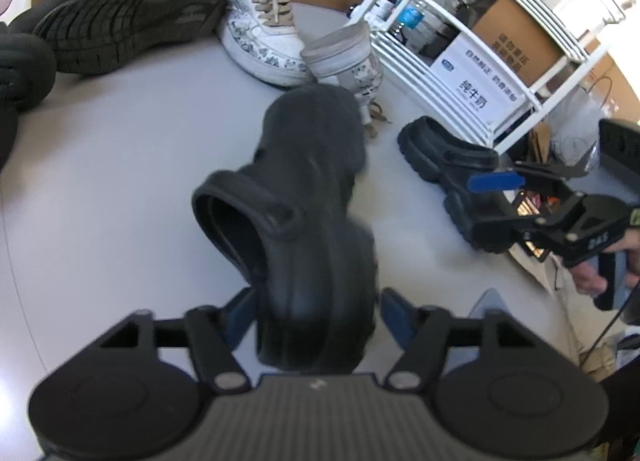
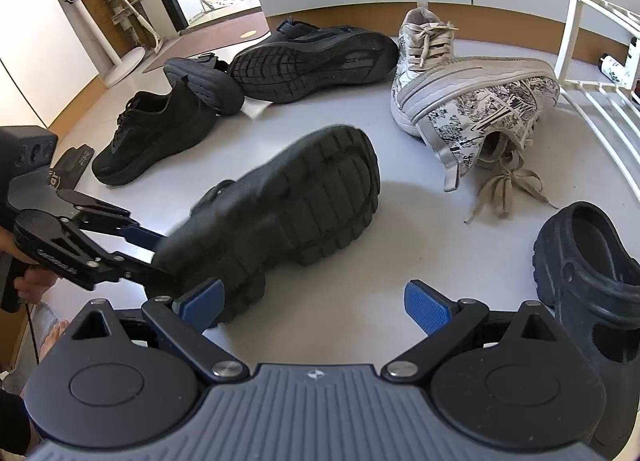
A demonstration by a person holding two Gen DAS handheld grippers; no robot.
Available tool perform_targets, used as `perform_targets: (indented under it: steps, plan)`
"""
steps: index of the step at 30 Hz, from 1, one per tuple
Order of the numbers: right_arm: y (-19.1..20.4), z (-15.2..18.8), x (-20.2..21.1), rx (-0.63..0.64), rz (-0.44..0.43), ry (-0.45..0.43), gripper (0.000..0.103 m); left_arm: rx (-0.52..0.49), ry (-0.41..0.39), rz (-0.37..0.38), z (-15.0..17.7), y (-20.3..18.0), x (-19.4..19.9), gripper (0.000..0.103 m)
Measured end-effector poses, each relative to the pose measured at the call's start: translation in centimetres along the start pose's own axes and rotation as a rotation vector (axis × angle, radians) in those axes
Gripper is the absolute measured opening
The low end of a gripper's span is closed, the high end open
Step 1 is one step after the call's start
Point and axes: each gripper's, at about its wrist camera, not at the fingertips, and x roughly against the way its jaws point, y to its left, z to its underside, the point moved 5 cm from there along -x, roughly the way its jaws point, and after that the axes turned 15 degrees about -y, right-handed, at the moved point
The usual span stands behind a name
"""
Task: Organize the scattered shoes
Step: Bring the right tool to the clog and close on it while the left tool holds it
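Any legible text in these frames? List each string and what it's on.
"纯牛奶": large characters on the white carton on the white rack's bottom shelf; its smaller lines are too blurred to read.
Brown cardboard box above it: printed characters, too small to read.
"FINE": on the flat black object on the floor by the black sneaker.
Patterned white sneaker: comic-style print, lettering unreadable.
Gripper body markings: blurred.

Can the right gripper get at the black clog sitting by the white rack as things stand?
Probably yes. The right gripper is open and empty, and the clog stands upright just beside it on bare floor, nothing between them.
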Motion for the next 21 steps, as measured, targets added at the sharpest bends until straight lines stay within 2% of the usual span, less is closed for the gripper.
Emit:
perform_targets:
  steps: [2, 13, 14, 17, 21]
  plan:
    - [0.0, 0.0, 0.0, 0.001, -0.002, 0.004, 0.099, 0.015, 0.008, 0.013, -0.1, 0.0, 0.4, 0.086]
    - [1.5, -1.4, -1.5, 0.028, -0.027, -0.008, 0.099, 0.039, -0.033, -0.087, -2.0, 1.7, 2.4, 0.087]
    - [1.8, -1.7, -1.7, 0.034, -0.023, -0.01, 0.098, 0.042, -0.036, -0.091, -2.1, 1.8, 2.4, 0.087]
    - [2.4, -2.3, -2.3, 0.05, 0.003, -0.014, 0.085, 0.05, -0.046, -0.093, -2.6, 2.3, 3.0, 0.088]
    - [3.2, -2.7, -3.8, 0.047, 0.006, 0.017, 0.083, 0.04, -0.057, -0.107, -2.9, 2.7, 4.0, 0.088]
